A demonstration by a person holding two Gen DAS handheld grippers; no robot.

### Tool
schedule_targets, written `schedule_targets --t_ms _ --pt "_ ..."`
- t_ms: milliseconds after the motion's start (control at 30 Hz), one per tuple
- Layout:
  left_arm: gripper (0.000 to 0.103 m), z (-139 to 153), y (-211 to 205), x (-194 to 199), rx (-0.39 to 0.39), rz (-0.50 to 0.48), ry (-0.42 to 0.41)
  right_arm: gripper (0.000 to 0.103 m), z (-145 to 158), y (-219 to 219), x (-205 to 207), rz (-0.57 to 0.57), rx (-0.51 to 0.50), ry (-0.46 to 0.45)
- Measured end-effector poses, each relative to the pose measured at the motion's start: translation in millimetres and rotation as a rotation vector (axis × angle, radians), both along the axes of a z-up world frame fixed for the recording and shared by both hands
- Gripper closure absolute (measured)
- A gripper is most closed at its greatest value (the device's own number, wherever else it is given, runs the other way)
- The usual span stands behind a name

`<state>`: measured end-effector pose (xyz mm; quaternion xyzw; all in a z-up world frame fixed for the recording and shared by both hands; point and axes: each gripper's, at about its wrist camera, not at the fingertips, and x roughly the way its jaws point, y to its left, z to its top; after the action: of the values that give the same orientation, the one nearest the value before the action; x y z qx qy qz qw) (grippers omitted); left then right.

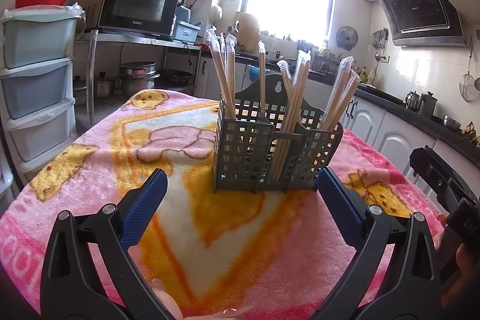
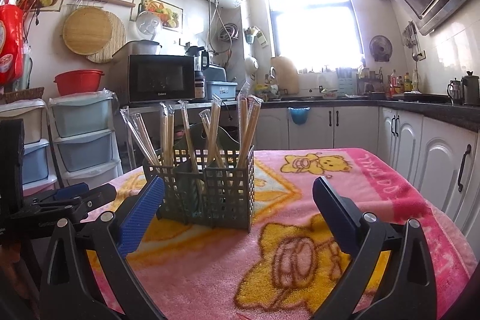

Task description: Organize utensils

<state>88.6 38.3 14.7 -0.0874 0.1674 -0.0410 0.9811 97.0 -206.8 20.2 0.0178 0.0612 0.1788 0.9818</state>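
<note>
Both claws spread wide and holding nothing, facing the chopstick caddy.

The left gripper [image 1: 241, 188] and right gripper [image 2: 238, 197] hover over the pink blanket [image 2: 300, 275]. The dark slotted caddy [image 1: 270, 152] stands upright on it, wrapped chopsticks [image 1: 295, 98] leaning in its compartments.

Our right claw [image 2: 238, 194] spread wide above the pink cartoon-bear blanket [image 2: 300, 275]

We see plastic-wrapped wooden chopsticks [image 2: 210, 128] standing in the dark green perforated plastic holder [image 2: 210, 194], near our blue-padded fingers [image 2: 141, 212].
</note>
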Motion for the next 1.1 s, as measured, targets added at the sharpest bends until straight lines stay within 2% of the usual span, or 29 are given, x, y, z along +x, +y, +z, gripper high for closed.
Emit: schedule_targets --t_ms 1100 --pt "0.010 -0.1 -0.1 0.1 0.000 -0.004 -0.003 0.007 -1.6 2.7 -0.1 0.001 -0.006 -0.004"
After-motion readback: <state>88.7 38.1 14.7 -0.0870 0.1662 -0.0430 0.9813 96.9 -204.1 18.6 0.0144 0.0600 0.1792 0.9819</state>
